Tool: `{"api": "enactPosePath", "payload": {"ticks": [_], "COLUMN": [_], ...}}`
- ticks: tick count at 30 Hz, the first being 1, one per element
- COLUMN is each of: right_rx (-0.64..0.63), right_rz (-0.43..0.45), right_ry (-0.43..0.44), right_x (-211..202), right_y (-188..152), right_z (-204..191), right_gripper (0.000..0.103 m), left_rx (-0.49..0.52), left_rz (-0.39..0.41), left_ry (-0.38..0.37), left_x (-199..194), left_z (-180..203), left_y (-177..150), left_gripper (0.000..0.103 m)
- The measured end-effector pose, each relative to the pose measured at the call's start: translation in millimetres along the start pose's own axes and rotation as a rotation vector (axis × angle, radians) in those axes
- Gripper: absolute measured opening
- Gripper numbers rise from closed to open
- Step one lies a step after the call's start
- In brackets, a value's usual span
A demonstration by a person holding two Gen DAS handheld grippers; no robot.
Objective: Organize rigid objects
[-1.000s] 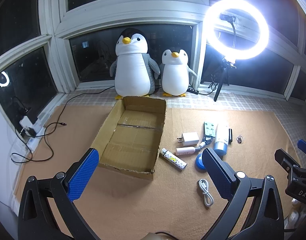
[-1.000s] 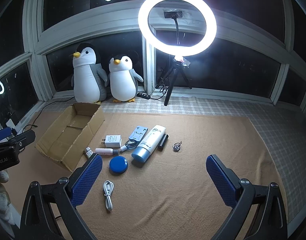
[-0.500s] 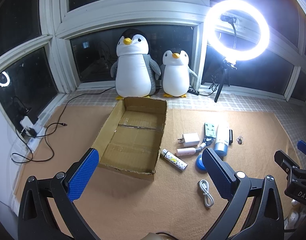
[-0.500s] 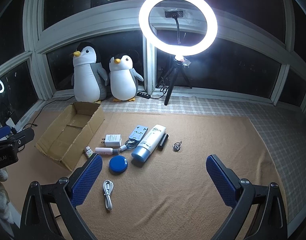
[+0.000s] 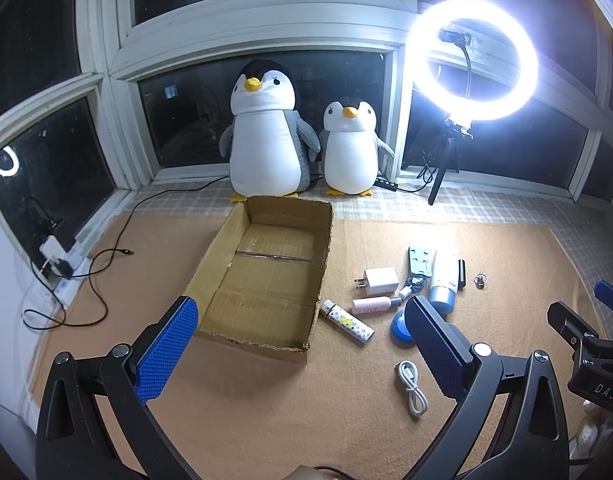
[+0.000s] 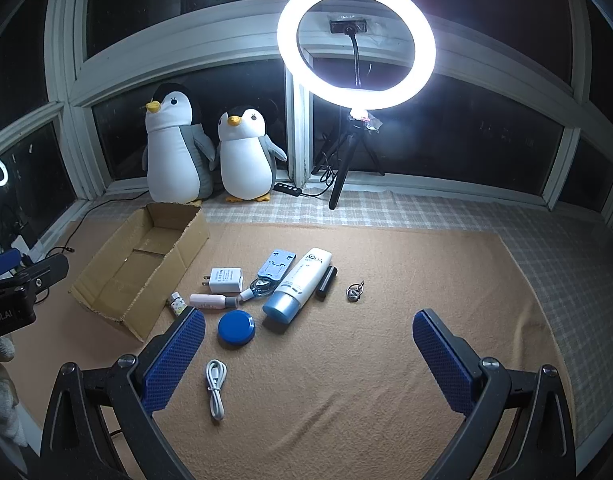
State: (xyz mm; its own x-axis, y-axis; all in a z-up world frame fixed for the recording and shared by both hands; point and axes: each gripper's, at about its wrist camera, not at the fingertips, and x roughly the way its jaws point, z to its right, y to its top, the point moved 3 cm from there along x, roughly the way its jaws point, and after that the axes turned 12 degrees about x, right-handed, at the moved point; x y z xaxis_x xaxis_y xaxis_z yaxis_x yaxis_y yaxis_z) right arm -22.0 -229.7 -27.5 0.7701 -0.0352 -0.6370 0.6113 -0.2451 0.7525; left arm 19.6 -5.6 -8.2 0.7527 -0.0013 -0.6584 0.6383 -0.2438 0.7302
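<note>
L gripper (image 5: 302, 344): jaws spread wide, nothing between them, hanging above the near edge of the cardboard box (image 5: 266, 276); its right finger (image 5: 438, 344) covers part of the blue round lid (image 5: 400, 326); R gripper (image 6: 308, 354): jaws also wide apart, empty, above bare tan mat (image 6: 386, 360); its left finger (image 6: 174, 360) hides most of the patterned tube (image 6: 177, 303) in the right-wrist view.

Box open-topped, interior bare, to the left of the item cluster and just apart from it; tape strip across its floor.

Cluster on mat, right of box: white charger plug (image 6: 225, 280); pink tube (image 6: 210, 301); blue phone stand (image 6: 275, 263); white/blue lotion tube (image 6: 300, 286), label reads "AQUA", smaller print below too small to read; black stick (image 6: 326, 282) touching the tube's right side; small metal ring item (image 6: 354, 291) apart to the right, too small to tell what it is; coiled white cable (image 6: 215, 386) nearest the camera; tangled small blue cord bit by the stand, unclear.

Partial writing on gripper bodies at frame edges: "DAS" in left-wrist view, "Robot.AI" in right-wrist view, both cut off.

Bkgd: two plush penguins (image 5: 266, 132), ring light (image 6: 356, 42) glare washes out nearby detail.
</note>
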Motion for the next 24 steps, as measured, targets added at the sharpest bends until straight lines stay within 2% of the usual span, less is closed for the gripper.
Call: {"api": "enactPosePath", "payload": {"ticks": [24], "right_rx": [0.003], "right_rz": [-0.036], "right_ry": [-0.002], "right_x": [12.0], "right_y": [-2.7], "right_z": [-0.4], "right_gripper": [0.103], "left_rx": [-0.008], "left_rz": [-0.022], "left_ry": [-0.001], "left_x": [11.8], "left_z": [-2.5], "left_y": [-3.2], "left_gripper": [0.103]}}
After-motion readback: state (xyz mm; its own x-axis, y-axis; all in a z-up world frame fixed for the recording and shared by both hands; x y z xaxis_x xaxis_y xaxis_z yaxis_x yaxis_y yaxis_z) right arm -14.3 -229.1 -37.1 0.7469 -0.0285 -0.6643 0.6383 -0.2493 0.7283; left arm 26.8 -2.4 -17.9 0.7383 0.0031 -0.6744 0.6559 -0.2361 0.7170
